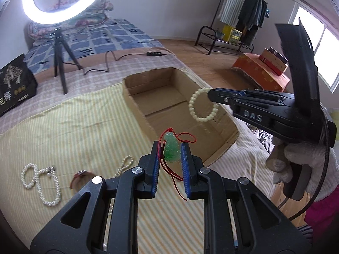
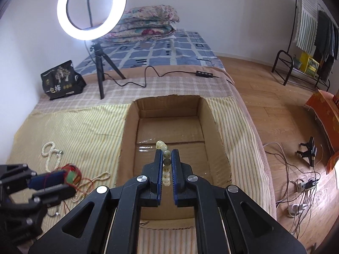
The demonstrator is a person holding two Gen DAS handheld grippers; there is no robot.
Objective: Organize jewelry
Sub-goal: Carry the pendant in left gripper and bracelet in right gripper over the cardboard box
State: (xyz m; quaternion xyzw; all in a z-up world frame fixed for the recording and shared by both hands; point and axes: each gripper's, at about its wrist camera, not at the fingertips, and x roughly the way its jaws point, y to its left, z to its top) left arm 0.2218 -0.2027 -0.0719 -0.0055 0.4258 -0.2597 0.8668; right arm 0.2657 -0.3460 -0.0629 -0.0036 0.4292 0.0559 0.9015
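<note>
My left gripper (image 1: 169,146) is shut on a green jade pendant (image 1: 172,150) with a red cord, held above the striped cloth near the open cardboard box (image 1: 148,97). It also shows in the right wrist view (image 2: 53,178). My right gripper (image 2: 167,153) is shut on a pale bead bracelet (image 2: 166,165) and holds it over the box (image 2: 169,127). In the left wrist view the bracelet (image 1: 203,104) hangs from the right gripper (image 1: 210,95) above the box. A pearl necklace (image 1: 40,182) lies on the cloth at the left.
A red bangle (image 1: 79,176) and a pearl strand (image 1: 125,165) lie on the cloth. A ring light on a tripod (image 2: 99,72), a black bag (image 2: 61,80) and a cable stand behind the box. Floor cables (image 2: 303,182) lie right of the bed.
</note>
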